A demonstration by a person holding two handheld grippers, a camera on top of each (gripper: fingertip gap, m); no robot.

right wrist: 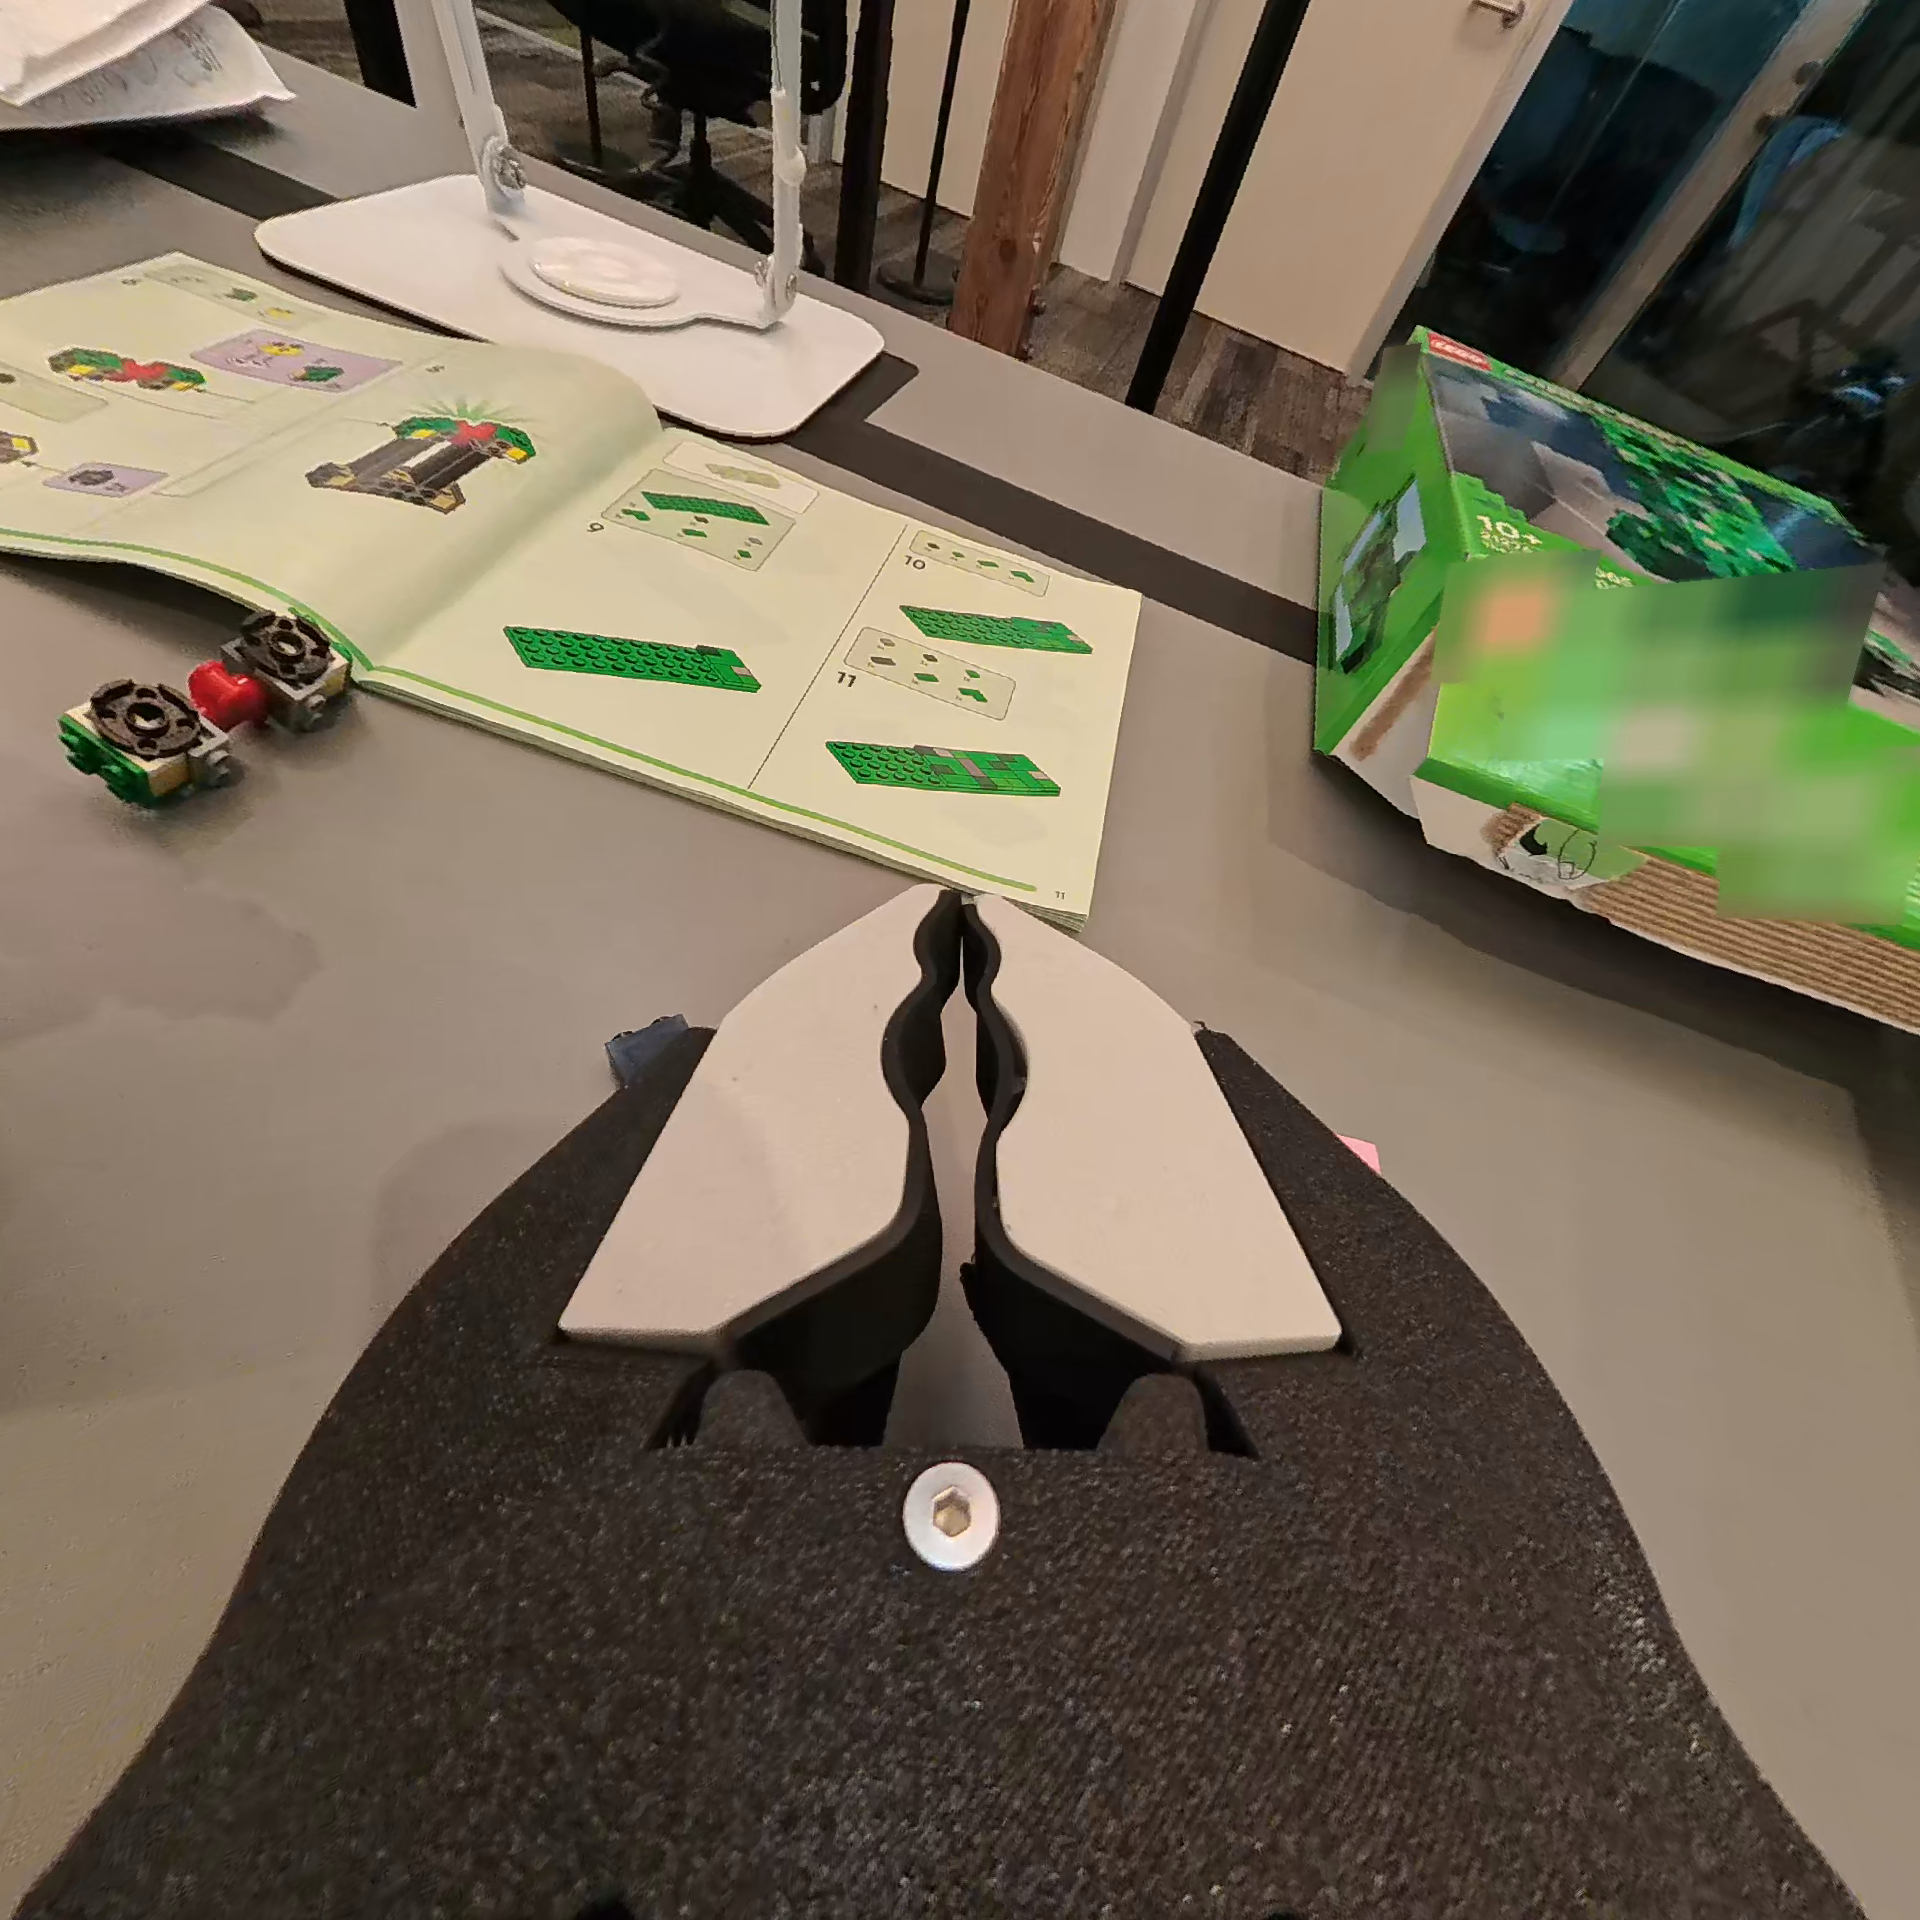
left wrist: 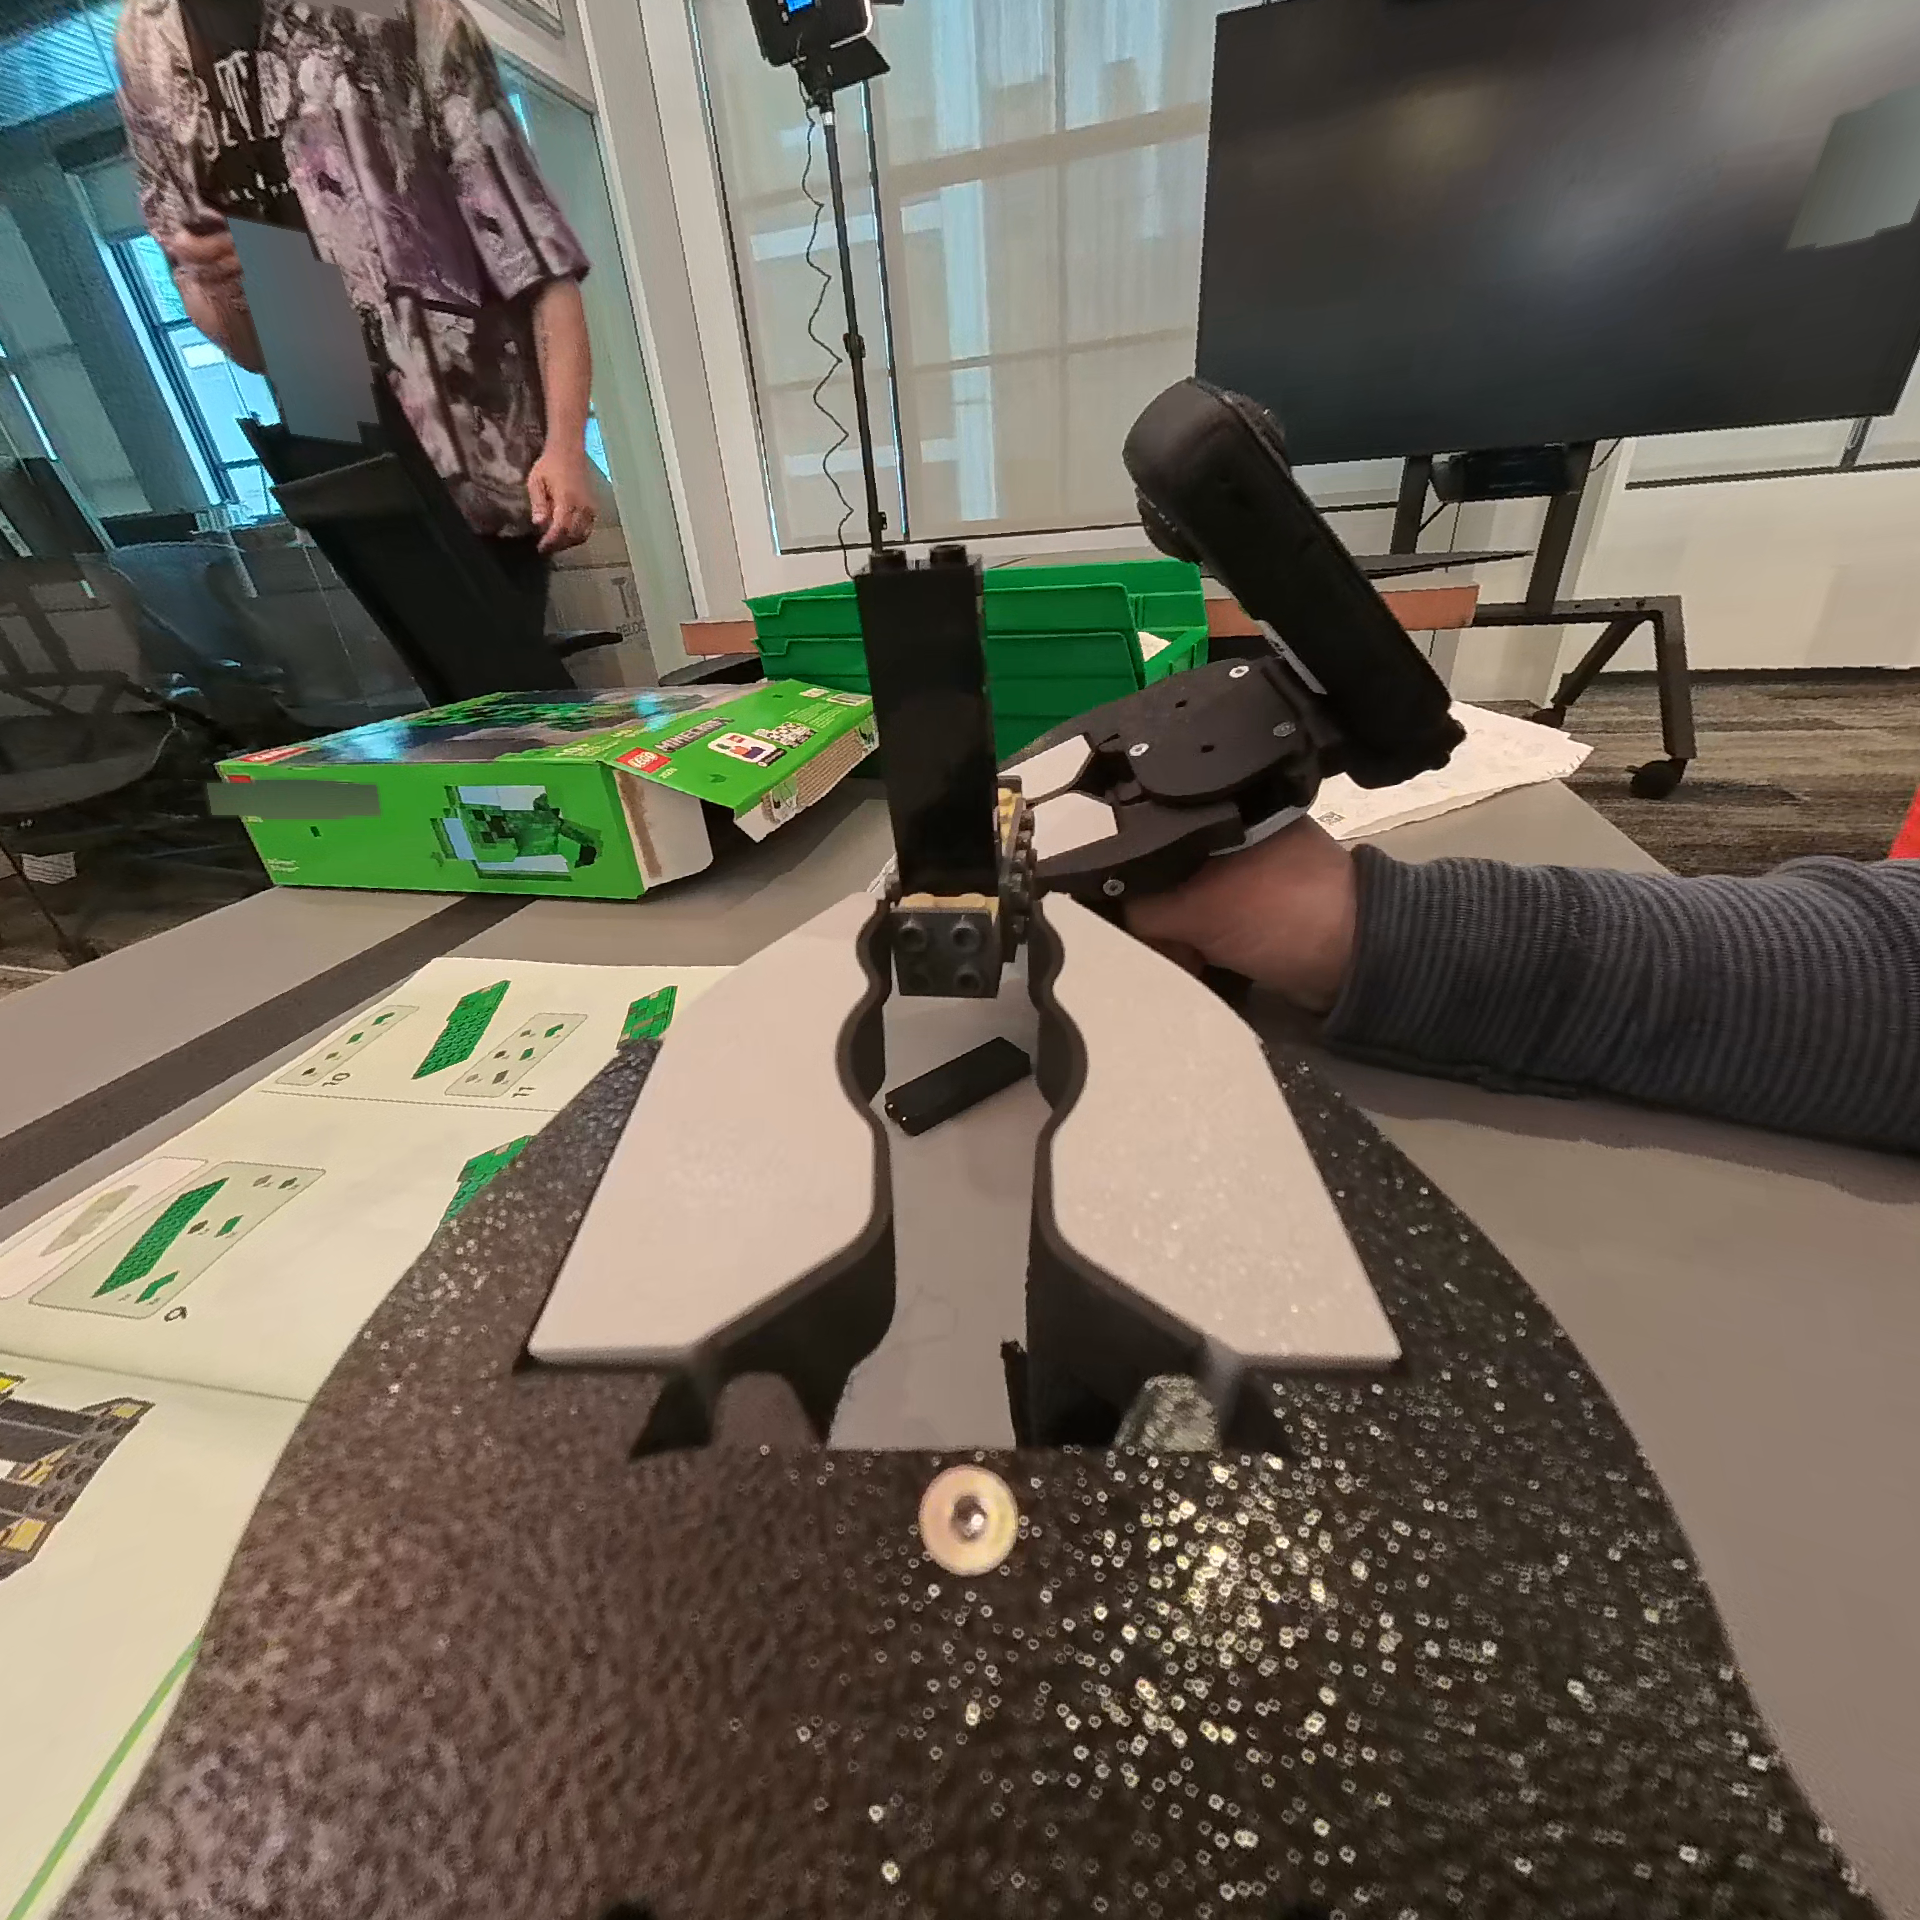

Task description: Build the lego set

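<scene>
My left gripper [left wrist: 951,935] is shut on a lego assembly [left wrist: 930,727]: a tall black column standing on a tan plate and a dark grey studded brick, held upright above the table. A loose black brick [left wrist: 956,1086] lies on the table under it. In the left wrist view my right gripper [left wrist: 1049,831], held by a hand in a striped sleeve, points at the assembly's right side; I cannot tell if they touch. In its own view the right gripper [right wrist: 961,914] is shut and empty. A small green, grey and red lego piece [right wrist: 197,707] lies at the far left.
An open instruction booklet [right wrist: 623,582] lies on the grey table [right wrist: 416,1039], left of my left gripper [left wrist: 208,1143]. A green lego box [left wrist: 468,790] and green bins [left wrist: 1060,644] sit behind. A white lamp base [right wrist: 582,301] stands beyond the booklet. A person [left wrist: 416,260] stands at the far left. The grippers' ends are close to 15 cm from one another.
</scene>
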